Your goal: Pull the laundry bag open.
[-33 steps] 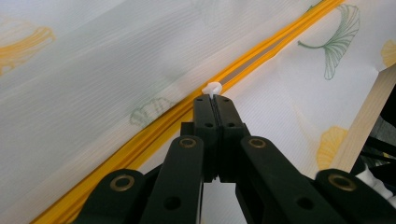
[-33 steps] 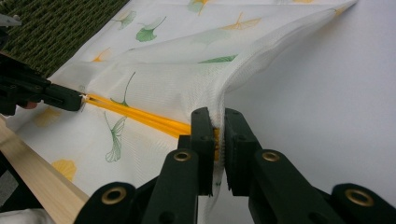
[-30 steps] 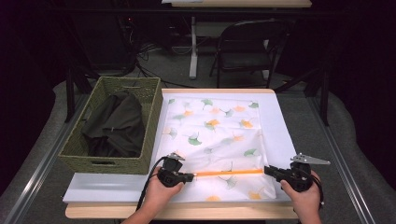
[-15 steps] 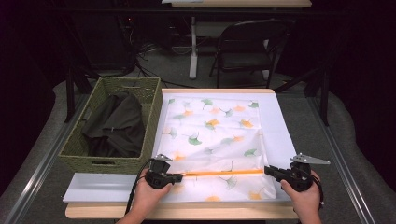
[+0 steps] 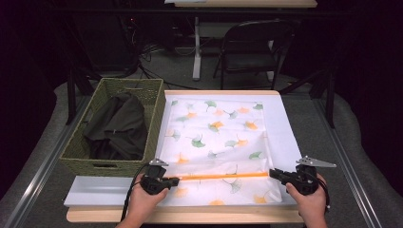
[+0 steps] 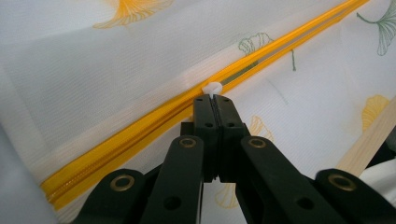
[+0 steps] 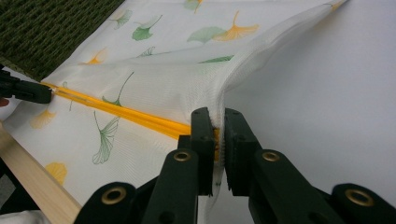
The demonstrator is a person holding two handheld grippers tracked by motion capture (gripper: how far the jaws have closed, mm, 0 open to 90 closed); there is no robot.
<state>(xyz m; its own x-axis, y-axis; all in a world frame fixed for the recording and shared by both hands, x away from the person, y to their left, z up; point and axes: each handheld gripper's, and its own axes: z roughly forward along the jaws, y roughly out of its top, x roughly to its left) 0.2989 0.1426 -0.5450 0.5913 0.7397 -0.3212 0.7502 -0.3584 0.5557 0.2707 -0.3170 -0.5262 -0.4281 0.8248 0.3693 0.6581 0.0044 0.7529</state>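
While the left gripper pinches the white zipper pull at the left end of the orange zipper, the right gripper clamps the mesh laundry bag at its right end; soft, light fabric lying flat on the table, best held taut at the seam.

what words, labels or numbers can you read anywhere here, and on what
None: no readable text stands on anything.
The mesh bag carries only printed ginkgo leaves, and its orange zipper bears no letters.
The wicker basket and the dark cloth in it show no label.
The left gripper, shut on the white zipper pull, and the right gripper, shut on the bag's edge, show no markings, just brass rivets.
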